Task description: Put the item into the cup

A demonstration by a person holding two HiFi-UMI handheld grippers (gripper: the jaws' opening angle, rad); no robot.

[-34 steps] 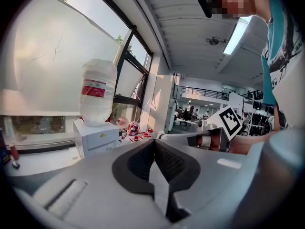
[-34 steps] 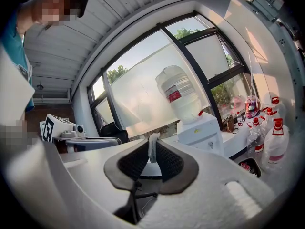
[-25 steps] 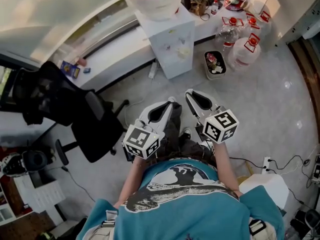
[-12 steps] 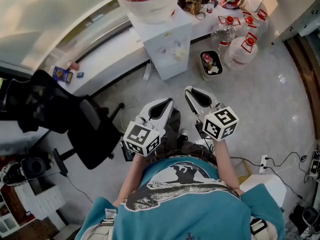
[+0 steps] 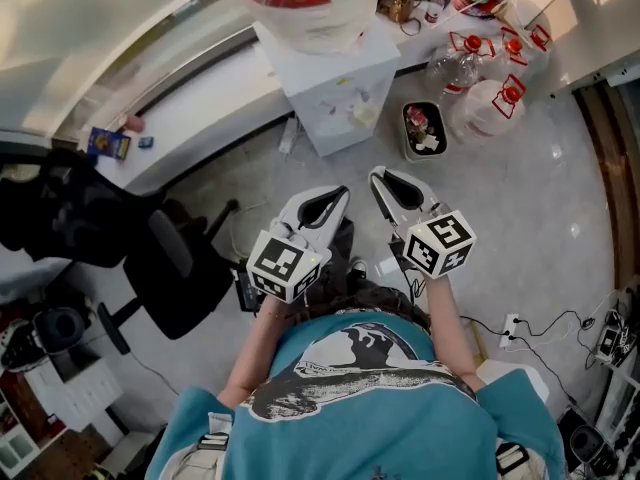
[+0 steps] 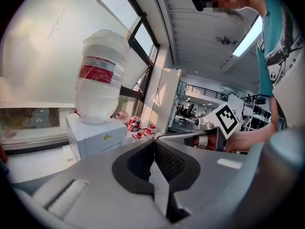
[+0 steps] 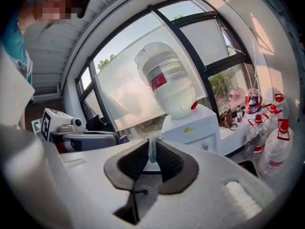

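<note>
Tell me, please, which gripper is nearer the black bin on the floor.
Right. The right gripper is short of the black bin, nearly in line with it; the left gripper is farther left.

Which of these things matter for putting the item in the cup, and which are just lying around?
Job: right gripper, pinching a thin pale item; left gripper, shut. No cup visible.
Lying about: water dispenser, water jugs, office chair, black bin.

The left gripper (image 5: 338,194) and right gripper (image 5: 378,176) were held side by side, tilted slightly downward. The left's jaws were pressed together, the right's clamped on a small pale item (image 7: 150,152).
</note>
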